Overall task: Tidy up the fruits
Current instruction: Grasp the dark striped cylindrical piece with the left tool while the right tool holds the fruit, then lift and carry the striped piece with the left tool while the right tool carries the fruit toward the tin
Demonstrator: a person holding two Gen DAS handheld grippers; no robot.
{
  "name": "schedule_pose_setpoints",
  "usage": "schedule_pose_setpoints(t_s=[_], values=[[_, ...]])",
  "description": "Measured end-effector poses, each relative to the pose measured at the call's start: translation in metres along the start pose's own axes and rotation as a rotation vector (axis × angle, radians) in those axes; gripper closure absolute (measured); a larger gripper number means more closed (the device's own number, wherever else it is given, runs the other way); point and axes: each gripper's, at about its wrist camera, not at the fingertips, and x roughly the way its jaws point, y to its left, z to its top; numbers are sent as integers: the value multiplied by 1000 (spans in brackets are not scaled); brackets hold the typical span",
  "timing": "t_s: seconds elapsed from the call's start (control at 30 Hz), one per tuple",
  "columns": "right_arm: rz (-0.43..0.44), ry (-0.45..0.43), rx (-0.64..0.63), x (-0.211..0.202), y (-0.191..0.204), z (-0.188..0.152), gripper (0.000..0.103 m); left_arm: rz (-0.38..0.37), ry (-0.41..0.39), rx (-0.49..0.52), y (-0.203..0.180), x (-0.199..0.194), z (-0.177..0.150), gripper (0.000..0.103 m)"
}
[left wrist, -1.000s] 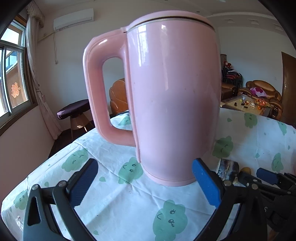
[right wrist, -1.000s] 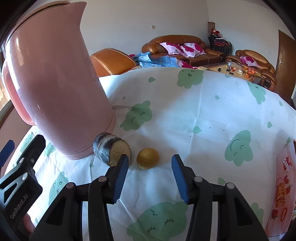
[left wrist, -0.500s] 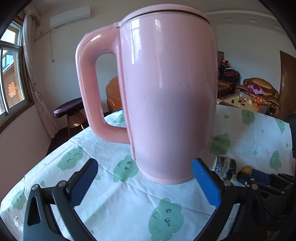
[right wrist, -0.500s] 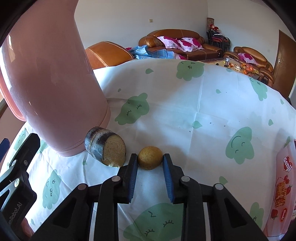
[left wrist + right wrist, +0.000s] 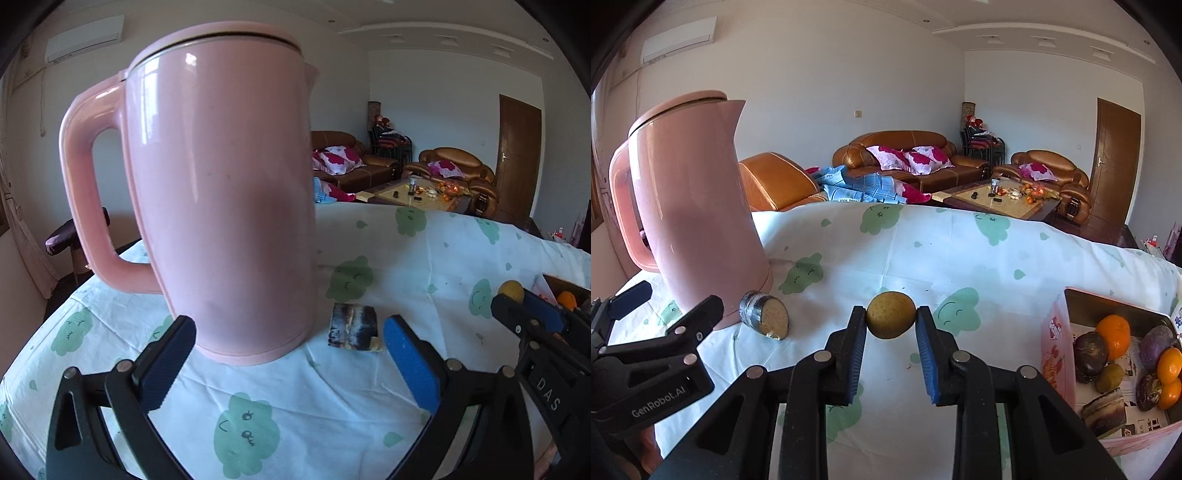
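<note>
**Yellow fruit gripped above the tabletop**

We see the small yellow fruit [image 5: 891, 314] pinched in our right hand-held gripper [image 5: 891, 332], raised over the tabletop [image 5: 960, 258]. The pink box [image 5: 1057, 343] of fruits sits to its right. Our left hand-held gripper [image 5: 288, 354] gapes empty before the pink kettle [image 5: 221, 192], near a cut sugarcane piece [image 5: 354, 326].

Right claw [image 5: 891, 325] clamped (raised) — left claw [image 5: 286, 363] wide apart.
</note>
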Motion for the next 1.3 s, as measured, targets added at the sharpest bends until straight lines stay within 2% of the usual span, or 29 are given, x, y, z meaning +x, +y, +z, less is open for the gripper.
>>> schedule_pose_setpoints(t_s=[0.27, 0.43, 0.53, 0.7, 0.87, 0.97, 1.07, 1.3], values=[[29, 3, 34, 1, -7, -3, 74, -23, 92, 54, -41, 28, 9, 0], [44, 14, 29, 4, -6, -5, 74, 8, 193, 81, -56, 57, 11, 1], [44, 22, 30, 5, -5, -5, 74, 14, 200, 86, -60, 60, 12, 2], [46, 29, 41, 8, -8, -6, 74, -16, 267, 57, -54, 70, 11, 25], [48, 33, 46, 9, -9, -5, 74, -72, 346, -8, -44, 84, 8, 35], [45, 33, 48, 10, -10, -5, 74, -75, 345, -27, -42, 84, 7, 39], [42, 30, 47, 10, -10, -5, 74, -82, 336, -31, -43, 81, 5, 55], [36, 25, 49, 10, -9, -6, 74, -76, 316, -33, -42, 76, 4, 57]])
